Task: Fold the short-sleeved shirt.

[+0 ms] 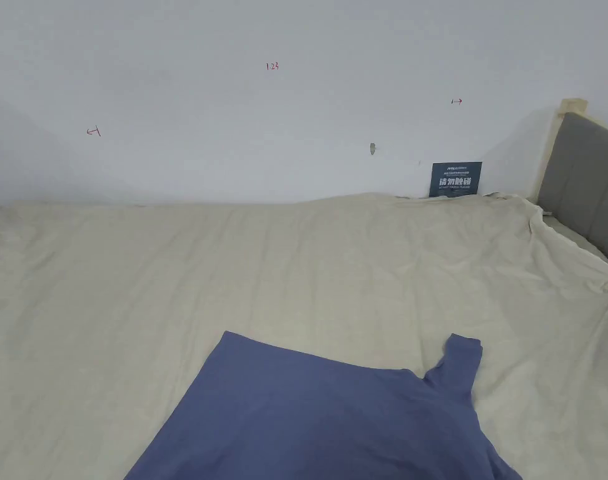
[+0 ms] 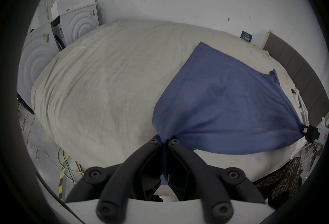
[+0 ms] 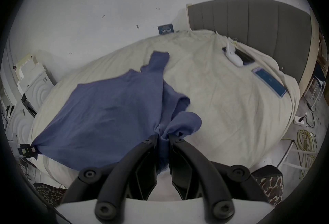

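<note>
A blue short-sleeved shirt [image 1: 321, 419] lies spread over the cream bed sheet [image 1: 171, 281], one sleeve [image 1: 459, 362] pointing toward the wall. My left gripper [image 2: 164, 141] is shut on a near corner of the shirt [image 2: 222, 103], and the cloth is drawn taut from it. My right gripper [image 3: 162, 139] is shut on bunched cloth of the shirt [image 3: 106, 112] beside a sleeve opening. The near edge is stretched between the two and lifted a little off the bed. Far off in each gripper view I see the other gripper, the right one [image 2: 185, 131] and the left one [image 3: 28, 147].
A grey padded headboard [image 1: 584, 181] stands at the right end of the bed. Two phones [image 3: 268, 82] and a white object [image 3: 233, 57] lie on the sheet near it. White foam-packed boxes [image 2: 71, 28] stand at the left end. Cables [image 3: 306, 140] lie on the floor.
</note>
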